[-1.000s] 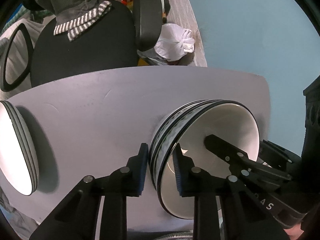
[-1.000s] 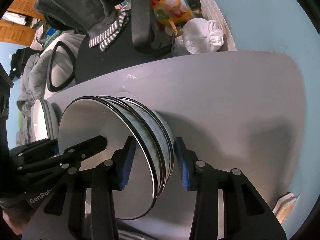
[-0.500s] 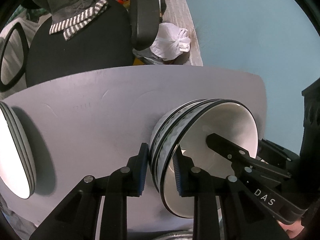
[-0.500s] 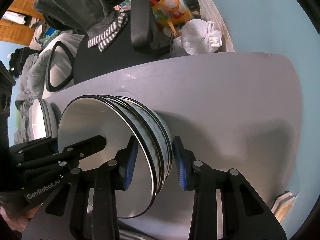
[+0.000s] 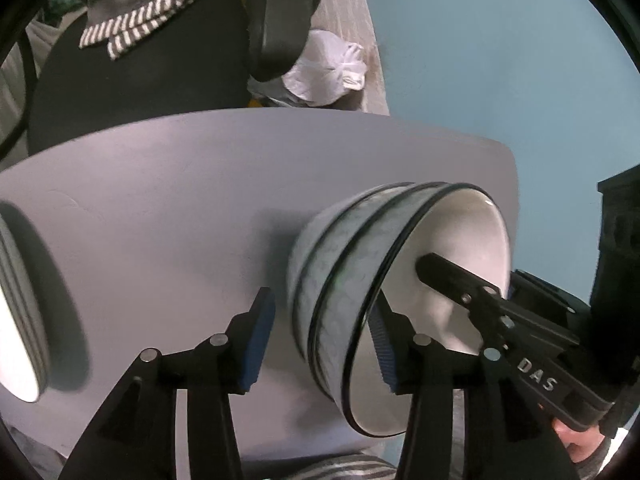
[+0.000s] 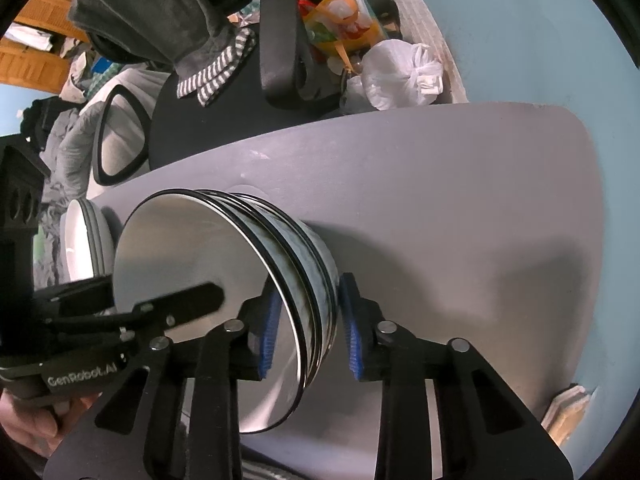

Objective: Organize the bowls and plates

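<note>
A stack of nested bowls (image 5: 360,280) with grey patterned sides, black rims and white insides sits on the grey table (image 5: 168,208). My left gripper (image 5: 320,344) straddles the stack's rim, open, with a gap on its left pad (image 5: 256,344). My right gripper (image 6: 308,340) straddles the opposite rim of the same bowls (image 6: 296,260), its blue pads close on both sides. A stack of white plates (image 5: 20,320) lies at the table's left, also in the right wrist view (image 6: 84,240).
A black office chair (image 6: 280,40) with striped cloth stands behind the table. A white plastic bag (image 6: 400,76) and clutter lie by the blue wall. Papers (image 6: 568,412) sit at the right edge.
My left gripper has opened wider around the bowl rim. My right gripper has narrowed on the opposite rim. The bowl stack has shifted slightly right in the left view.
</note>
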Available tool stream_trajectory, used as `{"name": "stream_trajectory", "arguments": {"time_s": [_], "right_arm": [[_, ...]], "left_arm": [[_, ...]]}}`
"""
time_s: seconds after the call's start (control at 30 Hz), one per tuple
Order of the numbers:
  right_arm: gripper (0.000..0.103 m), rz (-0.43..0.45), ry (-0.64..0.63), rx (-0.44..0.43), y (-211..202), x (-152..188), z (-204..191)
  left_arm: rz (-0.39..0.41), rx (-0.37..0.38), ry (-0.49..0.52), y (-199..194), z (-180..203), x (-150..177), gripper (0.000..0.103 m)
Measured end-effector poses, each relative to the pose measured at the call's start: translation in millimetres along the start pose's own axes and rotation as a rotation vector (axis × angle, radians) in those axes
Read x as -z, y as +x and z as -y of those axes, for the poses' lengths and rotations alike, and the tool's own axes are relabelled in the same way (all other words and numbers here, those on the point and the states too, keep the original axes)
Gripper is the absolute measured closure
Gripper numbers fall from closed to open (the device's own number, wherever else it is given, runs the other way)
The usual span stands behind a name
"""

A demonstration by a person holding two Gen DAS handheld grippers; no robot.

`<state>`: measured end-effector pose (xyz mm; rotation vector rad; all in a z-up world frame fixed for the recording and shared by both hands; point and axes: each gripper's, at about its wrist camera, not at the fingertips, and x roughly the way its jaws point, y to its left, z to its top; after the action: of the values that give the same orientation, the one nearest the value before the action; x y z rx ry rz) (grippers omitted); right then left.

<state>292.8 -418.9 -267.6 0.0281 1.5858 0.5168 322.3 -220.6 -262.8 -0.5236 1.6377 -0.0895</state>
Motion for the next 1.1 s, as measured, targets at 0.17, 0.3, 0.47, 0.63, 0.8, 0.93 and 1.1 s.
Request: {"name": "stream_trajectory", "arguments": {"time_s": [0.17, 0.3, 0.47, 0.63, 0.8, 0.93, 1.1], "right_arm": [[0.08, -0.001, 0.002, 0.001, -1.0, -0.8, 1.8], [0.08, 0.003, -0.005, 0.002, -0.7, 0.3, 1.2], [0.08, 0.0, 0.005, -0.011, -0.1, -0.2, 4.0], [0.078, -0.013, 0.019, -0.027, 0.2, -1.1, 7.1], [0.076, -0.015, -0.005, -0.004, -1.4, -0.8, 0.3], [0.077, -0.006, -0.017, 0.035, -1.7, 0.4, -4.4], [0.08, 0.013, -0.013, 0.06, -2.3, 2.5, -7.2]], "left_arm": [[0.02, -0.013, 0.001, -1.3, 4.0, 3.1, 0.062], [0.014, -0.003, -0.004, -1.4, 0.1, 3.4, 0.063], [0.005, 0.022, -0.036, -4.3, -8.7, 3.0, 0.071], [0.01, 0.008, -0.055, -9.1, -9.2, 4.3, 0.081], [0.02, -0.032, -0.023, -9.5, -0.8, 6.0, 0.085], [0.021, -0.046, 0.006, -8.9, 2.7, 6.1, 0.085], [0.018, -0.045, 0.009, -9.2, 1.3, 4.8, 0.085]]}}
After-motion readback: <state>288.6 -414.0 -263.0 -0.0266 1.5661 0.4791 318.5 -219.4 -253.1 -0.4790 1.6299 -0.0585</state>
